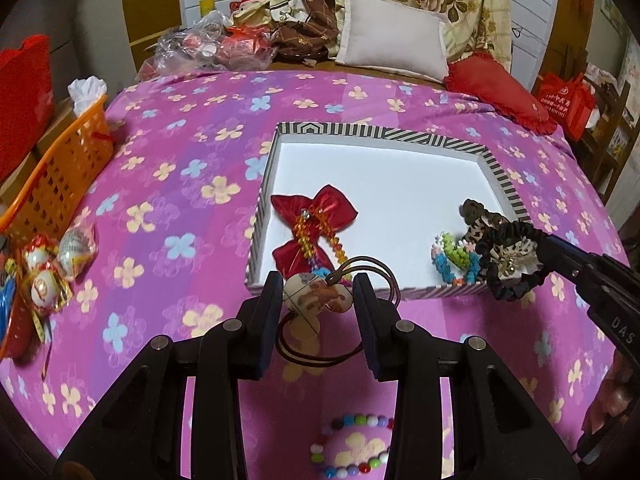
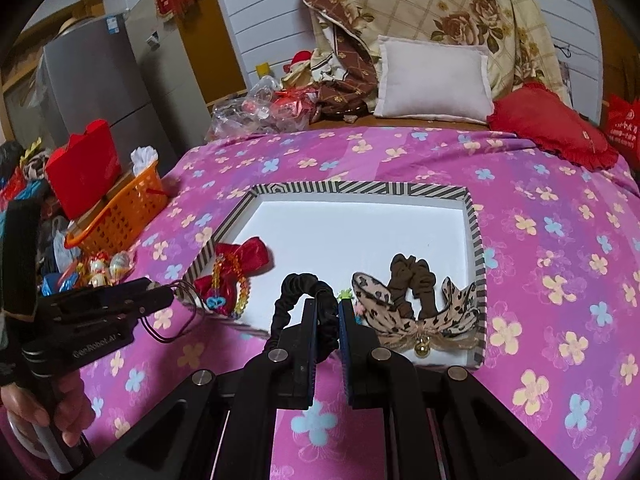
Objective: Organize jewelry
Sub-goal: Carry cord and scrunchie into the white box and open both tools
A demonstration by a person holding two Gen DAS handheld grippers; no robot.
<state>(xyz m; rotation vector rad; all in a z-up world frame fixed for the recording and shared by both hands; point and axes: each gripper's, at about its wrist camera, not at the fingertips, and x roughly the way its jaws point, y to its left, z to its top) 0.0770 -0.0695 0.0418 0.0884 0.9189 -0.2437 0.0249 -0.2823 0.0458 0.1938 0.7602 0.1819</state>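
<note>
My left gripper (image 1: 319, 300) is shut on the round fabric charm of a brown hair tie (image 1: 316, 300), whose elastic loops hang below. It hovers at the near edge of the striped box (image 1: 384, 132). Inside the box lie a red bow clip (image 1: 316, 216), a colourful bead piece (image 1: 456, 256) and a brown scrunchie (image 2: 412, 280). My right gripper (image 2: 328, 320) is shut on a black scrunchie (image 2: 304, 288) over the box's (image 2: 476, 240) near right corner. A leopard bow with a gold bell (image 2: 420, 320) sits right beside it; whether they are joined I cannot tell.
A coloured bead bracelet (image 1: 352, 448) lies on the pink flowered bedspread below my left gripper. An orange basket (image 1: 60, 168) and foil-wrapped eggs (image 1: 44, 268) sit at the left edge. A white pillow (image 1: 394, 36) and red cushion (image 1: 496, 88) lie behind the box.
</note>
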